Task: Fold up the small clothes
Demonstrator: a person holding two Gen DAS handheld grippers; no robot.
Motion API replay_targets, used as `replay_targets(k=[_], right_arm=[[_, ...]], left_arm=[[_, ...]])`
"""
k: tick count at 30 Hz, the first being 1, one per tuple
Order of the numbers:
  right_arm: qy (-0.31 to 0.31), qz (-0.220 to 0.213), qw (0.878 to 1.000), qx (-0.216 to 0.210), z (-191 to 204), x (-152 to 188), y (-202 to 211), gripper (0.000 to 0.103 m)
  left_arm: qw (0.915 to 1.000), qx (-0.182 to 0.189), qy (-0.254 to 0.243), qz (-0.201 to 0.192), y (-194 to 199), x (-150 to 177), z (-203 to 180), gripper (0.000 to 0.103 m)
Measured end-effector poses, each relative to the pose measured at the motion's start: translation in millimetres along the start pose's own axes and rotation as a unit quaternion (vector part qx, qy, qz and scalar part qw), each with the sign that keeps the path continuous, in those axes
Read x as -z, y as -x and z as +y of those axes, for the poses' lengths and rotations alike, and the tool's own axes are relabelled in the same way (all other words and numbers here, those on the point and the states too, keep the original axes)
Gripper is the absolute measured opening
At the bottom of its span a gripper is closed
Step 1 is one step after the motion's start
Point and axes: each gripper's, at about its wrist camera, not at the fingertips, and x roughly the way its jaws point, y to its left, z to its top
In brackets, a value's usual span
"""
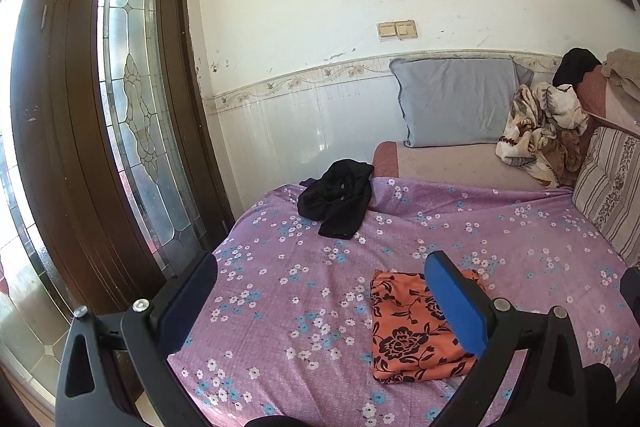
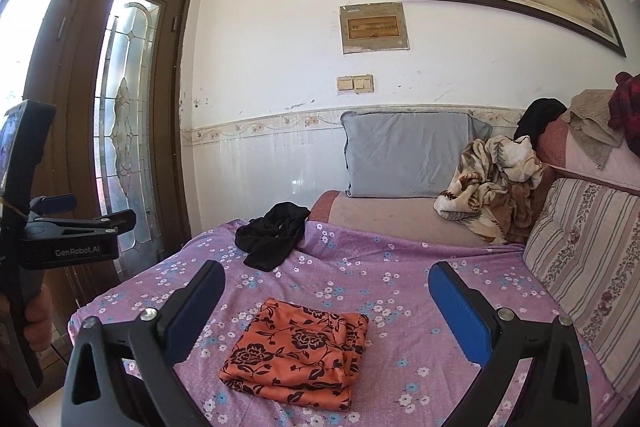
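A: What did the room show?
B: A purple floral bedsheet (image 2: 400, 291) beneath a white wall. The folded orange floral garment (image 2: 296, 359) lay near its front edge; the crumpled black garment (image 2: 276, 231) lay near the far left corner.

A: And the claws?
B: The left gripper (image 1: 320, 307) and right gripper (image 2: 328, 311) both hovered with fingers apart, empty.

A: Handling?
B: The black cloth looked light and limp; a hem seemed the best hold. The grey pillow (image 2: 408, 155) stood well clear, obstructing nothing.

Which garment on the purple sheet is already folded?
The orange floral cloth, a neat flat rectangle nearest both grippers. The black garment lies crumpled at the sheet's far edge.
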Motion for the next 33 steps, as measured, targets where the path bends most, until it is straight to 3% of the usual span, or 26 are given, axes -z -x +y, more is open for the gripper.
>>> replay_targets(k=[15, 33], right_arm=[[-0.011, -0.031, 0.999, 0.022, -25.3, -9.6, 37.3, 0.103], [-0.042, -0.022, 0.998, 0.030, -56.9, 2.0, 40.0, 0.103]], left_arm=[[0.9985, 0.030, -0.020, -0.041, 38.9, -21.4, -35.7, 0.103], [0.9959, 0.071, -0.046, -0.030, 38.8, -24.3, -83.8, 0.103]])
